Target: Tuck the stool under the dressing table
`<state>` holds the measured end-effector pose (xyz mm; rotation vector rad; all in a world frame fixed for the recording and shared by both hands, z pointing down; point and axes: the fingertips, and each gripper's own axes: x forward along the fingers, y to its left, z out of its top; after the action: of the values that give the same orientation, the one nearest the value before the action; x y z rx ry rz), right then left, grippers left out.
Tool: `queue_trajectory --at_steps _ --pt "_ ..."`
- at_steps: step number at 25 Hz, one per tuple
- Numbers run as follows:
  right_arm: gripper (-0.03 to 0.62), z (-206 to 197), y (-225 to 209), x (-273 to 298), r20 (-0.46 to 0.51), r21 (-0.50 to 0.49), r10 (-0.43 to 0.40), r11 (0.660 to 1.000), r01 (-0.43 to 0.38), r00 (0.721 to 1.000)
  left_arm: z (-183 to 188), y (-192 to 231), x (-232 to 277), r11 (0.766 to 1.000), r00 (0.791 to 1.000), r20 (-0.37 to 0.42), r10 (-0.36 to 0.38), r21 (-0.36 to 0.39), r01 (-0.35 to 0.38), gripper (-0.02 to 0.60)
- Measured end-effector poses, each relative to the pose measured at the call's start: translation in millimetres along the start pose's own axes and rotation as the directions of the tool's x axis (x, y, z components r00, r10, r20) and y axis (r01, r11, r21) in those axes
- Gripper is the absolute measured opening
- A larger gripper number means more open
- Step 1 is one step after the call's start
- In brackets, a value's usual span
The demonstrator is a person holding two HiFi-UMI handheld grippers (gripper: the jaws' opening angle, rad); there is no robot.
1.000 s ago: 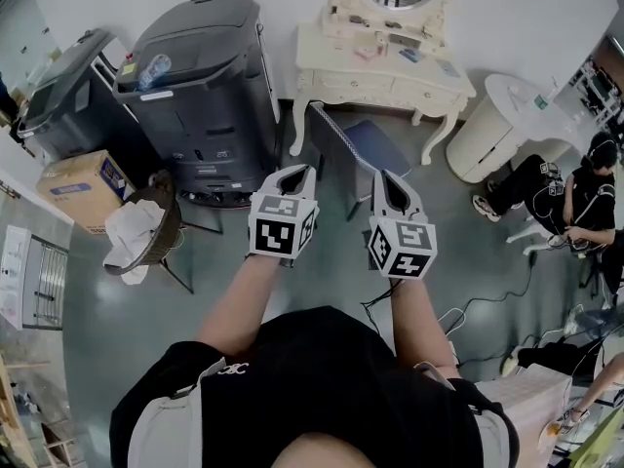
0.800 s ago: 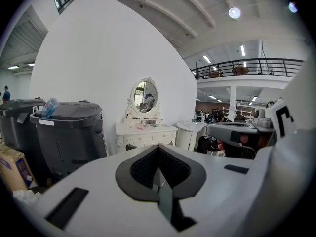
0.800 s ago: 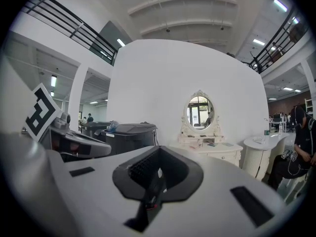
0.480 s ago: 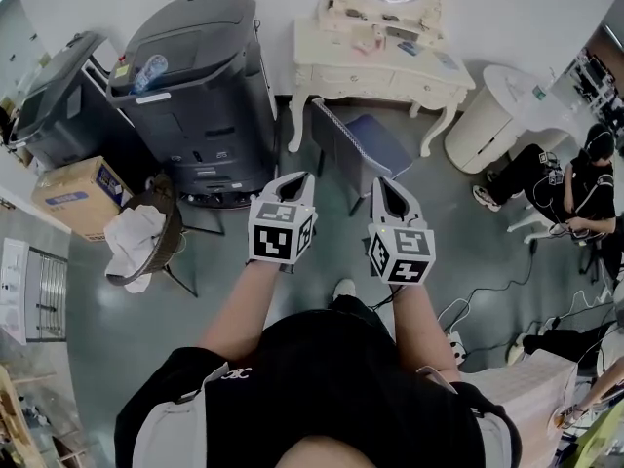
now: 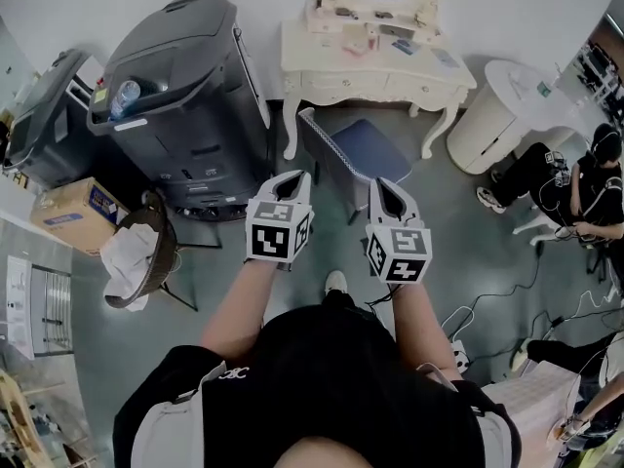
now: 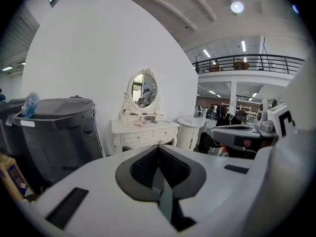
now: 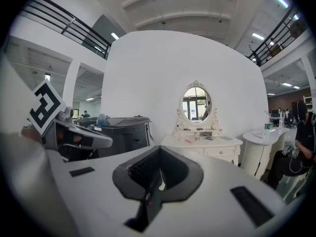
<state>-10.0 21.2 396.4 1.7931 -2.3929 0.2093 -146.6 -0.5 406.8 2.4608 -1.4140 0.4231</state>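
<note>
A stool with a blue padded seat and a dark backrest stands on the floor just in front of the cream dressing table, partly under its front edge. The table with its oval mirror also shows in the left gripper view, and the same table in the right gripper view. My left gripper and right gripper are held side by side in the air, short of the stool, both shut and empty. The stool is hidden in both gripper views.
A large dark grey machine stands left of the dressing table, with a cardboard box and a small chair holding white cloth further left. A round white table and a seated person are to the right. Cables lie on the floor.
Both grippers and the view have moved forward toward the dressing table and stool; the stool and table now sit closer. Both grippers stayed shut.
</note>
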Motion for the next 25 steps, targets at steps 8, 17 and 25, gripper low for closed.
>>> queue_trajectory --at_steps 8,17,25 --pt "0.011 -2 -36 59 -0.052 0.015 0.06 0.998 -0.059 0.997 17 12 61 1.0 0.999 -0.041 0.022 0.014 -0.022 0.005" --pt "0.011 -25 -68 110 -0.14 0.031 0.131 0.991 -0.128 0.981 12 35 111 0.998 0.99 -0.121 0.067 0.019 -0.065 0.005" --pt "0.011 -37 -75 154 -0.189 0.051 0.217 0.976 -0.212 0.958 27 47 150 0.994 0.987 -0.116 0.108 0.041 -0.104 0.005"
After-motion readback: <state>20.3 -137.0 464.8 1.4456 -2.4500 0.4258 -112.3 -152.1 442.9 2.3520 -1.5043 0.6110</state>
